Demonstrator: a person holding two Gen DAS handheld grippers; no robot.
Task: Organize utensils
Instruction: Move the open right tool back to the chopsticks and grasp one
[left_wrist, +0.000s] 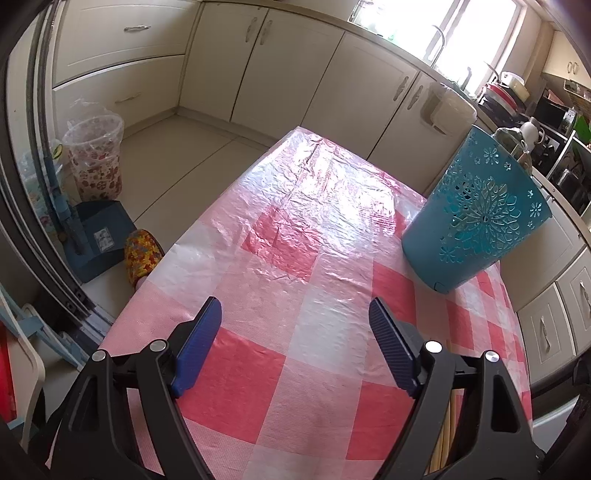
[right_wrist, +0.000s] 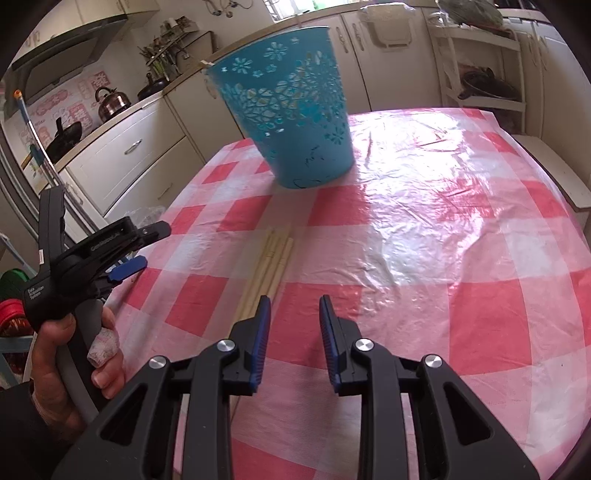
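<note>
Right wrist: chopsticks (right_wrist: 271, 258) just left of empty claw (right_wrist: 294, 306); table (right_wrist: 443, 229) beyond bare.

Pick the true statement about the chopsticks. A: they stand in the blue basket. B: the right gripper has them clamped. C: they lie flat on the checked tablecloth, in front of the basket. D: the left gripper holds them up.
C: the chopsticks lie bundled on the tablecloth, short of the basket; the right gripper is open beside them with nothing between its jaws, and the left gripper is open and empty.

one blue basket (right_wrist: 291, 107), several chopsticks (right_wrist: 271, 258), two grippers (right_wrist: 293, 314)
</note>
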